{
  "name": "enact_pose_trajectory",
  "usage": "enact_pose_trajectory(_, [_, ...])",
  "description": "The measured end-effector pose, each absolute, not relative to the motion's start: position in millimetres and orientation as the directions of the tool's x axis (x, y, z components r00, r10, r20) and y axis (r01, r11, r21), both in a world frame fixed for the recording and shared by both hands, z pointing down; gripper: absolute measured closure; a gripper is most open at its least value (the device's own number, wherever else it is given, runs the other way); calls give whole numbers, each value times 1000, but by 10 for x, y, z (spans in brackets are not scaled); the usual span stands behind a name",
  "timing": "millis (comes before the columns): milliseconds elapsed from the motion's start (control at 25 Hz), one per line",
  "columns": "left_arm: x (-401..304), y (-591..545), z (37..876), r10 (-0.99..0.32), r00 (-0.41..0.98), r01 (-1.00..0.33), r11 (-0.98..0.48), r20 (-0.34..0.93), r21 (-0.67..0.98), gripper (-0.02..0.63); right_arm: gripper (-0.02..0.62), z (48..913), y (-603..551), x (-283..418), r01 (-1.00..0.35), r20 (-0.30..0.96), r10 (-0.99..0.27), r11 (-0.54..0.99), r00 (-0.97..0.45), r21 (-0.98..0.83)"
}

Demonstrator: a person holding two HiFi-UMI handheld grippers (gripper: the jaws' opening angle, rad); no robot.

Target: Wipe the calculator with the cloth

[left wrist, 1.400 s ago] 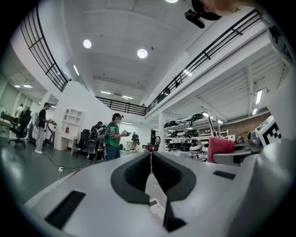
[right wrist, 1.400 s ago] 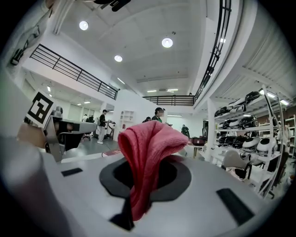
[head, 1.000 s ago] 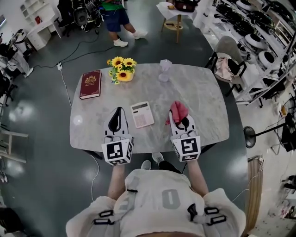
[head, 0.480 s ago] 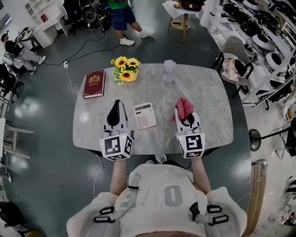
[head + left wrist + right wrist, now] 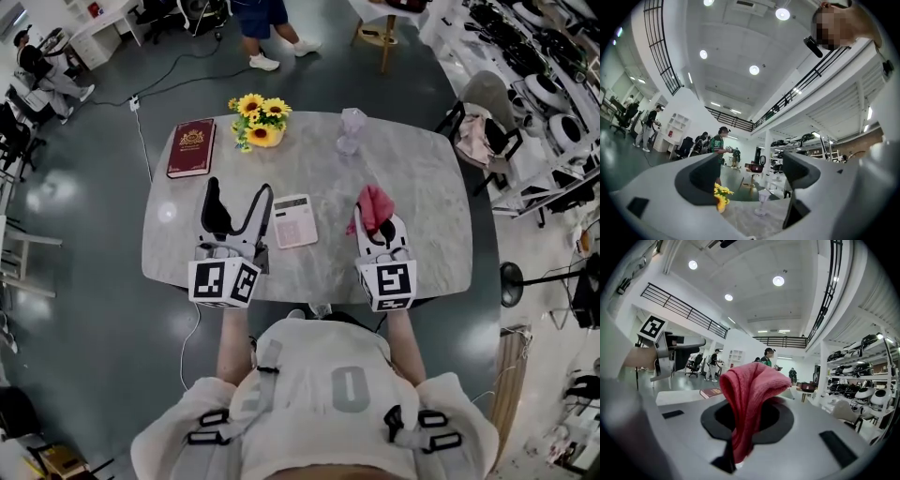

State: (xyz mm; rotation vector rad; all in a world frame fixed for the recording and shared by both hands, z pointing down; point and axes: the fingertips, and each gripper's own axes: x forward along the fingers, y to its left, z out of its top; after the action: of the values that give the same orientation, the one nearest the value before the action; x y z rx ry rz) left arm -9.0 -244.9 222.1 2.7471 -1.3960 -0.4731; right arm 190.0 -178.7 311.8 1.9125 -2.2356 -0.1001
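Clamping the cloth (image 5: 371,206) in the right gripper (image 5: 380,232), having just opened the left gripper (image 5: 239,192) on nothing (calculator (image 5: 293,220) lying flat between them): brace its left side first, then drag cloth lightly across keys.

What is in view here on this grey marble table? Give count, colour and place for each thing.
grey marble table: one, grey, centre
white calculator: one, white, table middle, between the grippers
dark red hardcover book: one, dark red, far left of table
yellow sunflower bunch: one, yellow, far edge, right of book
clear glass vase: one, clear, far edge, right of flowers
red cloth: one, red, clamped in right gripper
left gripper: one, white and black, jaws just opened, empty
right gripper: one, white and black, shut on cloth
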Motion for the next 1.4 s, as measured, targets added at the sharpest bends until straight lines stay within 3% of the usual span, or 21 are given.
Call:
enact_pose_trajectory(120, [-135,-2518,2223,-804,538,-798,-583,-255,153,153,535,3138,-1841,1883,-969,115,-982,172,-153,179])
enact_pose_trajectory(480, [-296,-2741,2428,-837,511,-824,-542,-197,164,135,535,3235,-1939,1838,-967,140,-977,183,-160,177])
enact_pose_trajectory(680, [-310,-2898,3038,-866,499,-852,-482,39,204,130,535,3320,-1925,1753,-963,179,-968,209,-178,170])
enact_pose_trajectory(1080, [-198,-2891,4687,-758,443,-891,-429,479,145,132,535,3558,-1945,1608,-953,241,-951,242,-195,183])
enact_pose_trajectory(1400, [-276,-2727,5648,-628,363,-922,-350,689,166,133,535,3777,-1816,1695,-953,303,-938,233,-167,194])
